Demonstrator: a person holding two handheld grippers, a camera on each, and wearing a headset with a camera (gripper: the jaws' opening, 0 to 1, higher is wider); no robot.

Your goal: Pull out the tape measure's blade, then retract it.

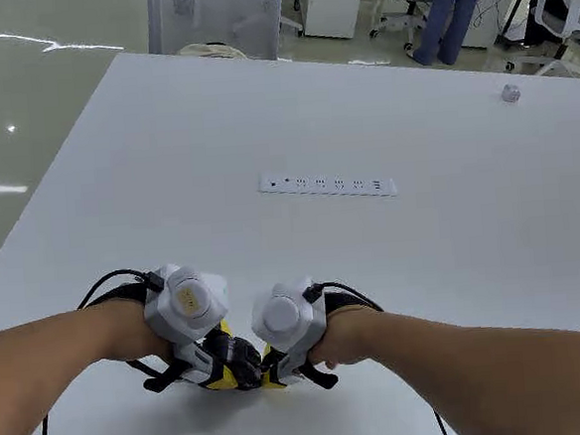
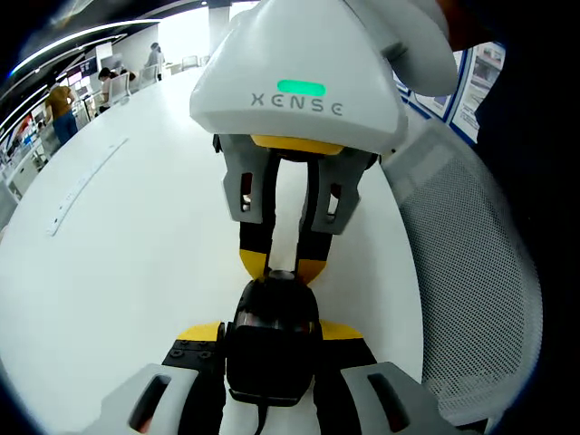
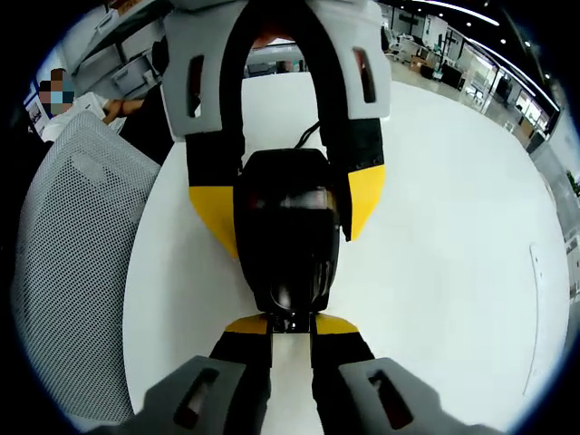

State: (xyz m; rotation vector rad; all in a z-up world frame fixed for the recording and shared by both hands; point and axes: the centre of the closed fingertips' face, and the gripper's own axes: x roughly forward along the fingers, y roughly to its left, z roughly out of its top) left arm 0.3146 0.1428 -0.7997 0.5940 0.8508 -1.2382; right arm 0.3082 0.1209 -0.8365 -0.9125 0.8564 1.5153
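A black tape measure lies low over the white table, close to its near edge, between two grippers that face each other. My left gripper is shut on the tape measure's body, one yellow-tipped jaw on each side. My right gripper meets the case's front end, its tips pinched together on the blade's end hook. In the head view the left gripper and the right gripper nearly touch. Almost no blade shows outside the case.
A white power strip lies across the middle of the table. A small round object sits at the far right. A grey mesh chair stands just off the near edge. A person stands beyond the far side.
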